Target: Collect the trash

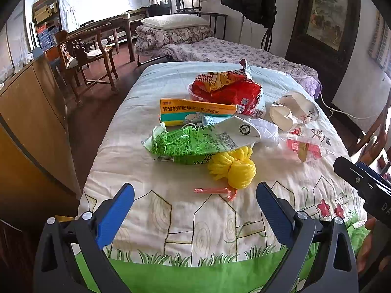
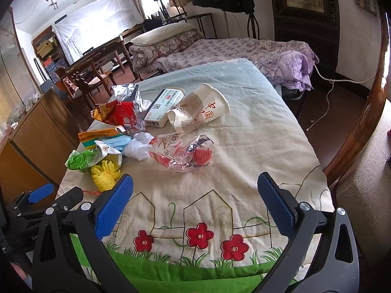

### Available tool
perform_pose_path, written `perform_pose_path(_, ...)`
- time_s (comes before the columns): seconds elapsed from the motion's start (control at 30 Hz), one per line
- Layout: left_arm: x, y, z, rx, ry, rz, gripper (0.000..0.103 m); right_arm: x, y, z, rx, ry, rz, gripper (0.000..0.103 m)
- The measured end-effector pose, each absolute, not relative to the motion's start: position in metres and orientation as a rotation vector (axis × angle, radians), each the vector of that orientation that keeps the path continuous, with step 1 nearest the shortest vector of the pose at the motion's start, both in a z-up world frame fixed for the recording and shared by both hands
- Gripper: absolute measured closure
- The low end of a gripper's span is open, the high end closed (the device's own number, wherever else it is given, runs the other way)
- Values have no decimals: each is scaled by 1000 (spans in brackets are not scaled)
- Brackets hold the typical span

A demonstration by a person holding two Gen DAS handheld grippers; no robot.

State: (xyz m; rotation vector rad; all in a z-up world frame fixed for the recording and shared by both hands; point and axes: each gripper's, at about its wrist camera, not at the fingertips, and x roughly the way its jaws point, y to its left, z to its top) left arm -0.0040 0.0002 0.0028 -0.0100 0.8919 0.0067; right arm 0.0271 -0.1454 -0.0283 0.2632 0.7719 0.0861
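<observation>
While both claws hang over the near end of the bed, we note:

Left claw: spread wide, nothing between its blue pads, tilted down at the quilt.
Right claw: spread wide too, empty, over the embroidered fence and red flowers.
Trash pile: we see it on the quilt ahead of both claws, none of it touched.
Yellow net: closest ahead of our left claw, just beyond the gap between its pads; a thin orange strip lies nearer still.
Green wrapper: beyond the yellow net, touching it.
Yellow-and-teal box: behind the green wrapper, with a blue face mask lying on it.
Red snack bag: farthest from our left claw.
Paper cup: crushed, on its side, far ahead of our right claw.
Clear plastic bag: straight ahead of our right claw, nearest to it.
White box: just left of the cup, beside the red snack bag.
White crumpled plastic: touching the clear bag's left side.
</observation>
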Motion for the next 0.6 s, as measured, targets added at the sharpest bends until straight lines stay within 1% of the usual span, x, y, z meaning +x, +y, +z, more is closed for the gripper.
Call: perform_pose_path(0.6, -6, -1, 5, -4, 876, 5, 6, 28, -142, -31, 263, 779, 89, 6)
